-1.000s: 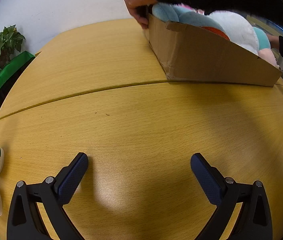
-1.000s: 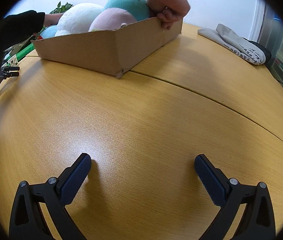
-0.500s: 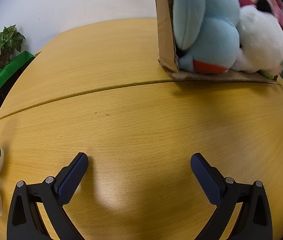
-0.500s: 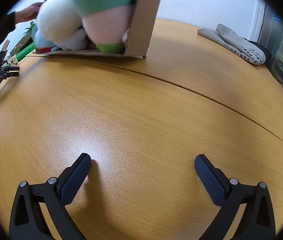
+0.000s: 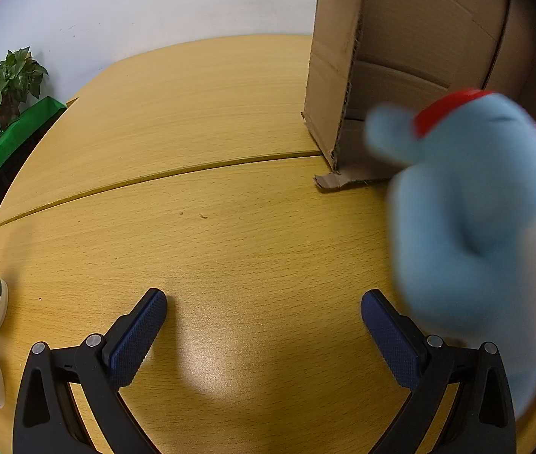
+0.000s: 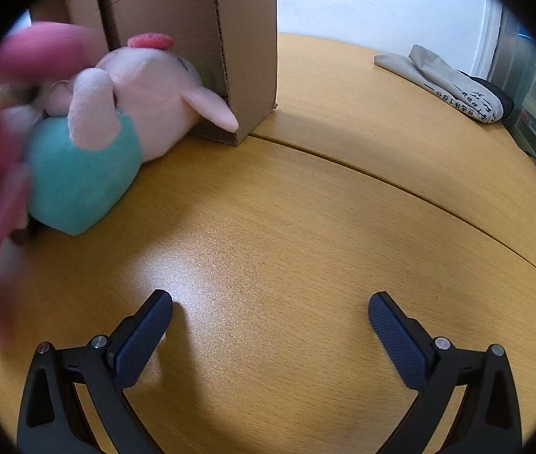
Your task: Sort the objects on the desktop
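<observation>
Spilling from the upended cardboard box (image 6: 192,38), plush toys (image 6: 116,121) litter the table (image 6: 305,208); both grippers spread, empty.

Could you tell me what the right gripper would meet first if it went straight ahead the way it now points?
Probably the upended cardboard box: bare table lies ahead of the open right gripper until its corner. Depth is uncertain; the pink plush pig lies left of that line.

The bench (image 6: 305,227) is smooth wood-grain laminate with a soft sheen. The box (image 6: 245,38) is matt corrugated cardboard. The toys (image 6: 116,121) are fuzzy plush cloth. Jaw pads look textured rubber.
</observation>
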`<state>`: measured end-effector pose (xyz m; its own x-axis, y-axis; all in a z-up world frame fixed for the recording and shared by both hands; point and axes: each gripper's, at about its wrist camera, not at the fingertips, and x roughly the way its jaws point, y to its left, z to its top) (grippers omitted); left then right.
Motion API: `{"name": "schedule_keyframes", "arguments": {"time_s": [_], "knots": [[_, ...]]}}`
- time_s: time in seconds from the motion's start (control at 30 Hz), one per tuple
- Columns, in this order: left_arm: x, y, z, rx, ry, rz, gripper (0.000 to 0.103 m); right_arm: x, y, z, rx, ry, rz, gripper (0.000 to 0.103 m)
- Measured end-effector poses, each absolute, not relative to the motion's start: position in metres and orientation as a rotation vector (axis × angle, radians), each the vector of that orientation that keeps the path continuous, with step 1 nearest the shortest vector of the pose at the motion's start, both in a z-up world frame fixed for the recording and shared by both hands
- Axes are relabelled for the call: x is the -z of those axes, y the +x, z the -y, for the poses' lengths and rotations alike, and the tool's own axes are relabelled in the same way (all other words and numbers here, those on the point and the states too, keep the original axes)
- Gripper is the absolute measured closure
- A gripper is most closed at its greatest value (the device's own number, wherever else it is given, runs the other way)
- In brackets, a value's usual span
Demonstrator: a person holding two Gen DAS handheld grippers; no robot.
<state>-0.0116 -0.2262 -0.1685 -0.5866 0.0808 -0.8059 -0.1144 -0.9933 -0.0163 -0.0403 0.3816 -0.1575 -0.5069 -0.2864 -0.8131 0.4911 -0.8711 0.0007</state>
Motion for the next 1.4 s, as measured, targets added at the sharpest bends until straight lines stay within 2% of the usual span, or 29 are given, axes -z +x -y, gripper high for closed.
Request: {"name": "schedule_keyframes", "arguments": {"time_s": [1.4], "knots": [[0.1680,-0.0116,0.2235,-2.705,-1.370,-0.056,0.000,0.1589,-0.0400,-0.3818,2.372,1.219,-0.319,0.000]]}}
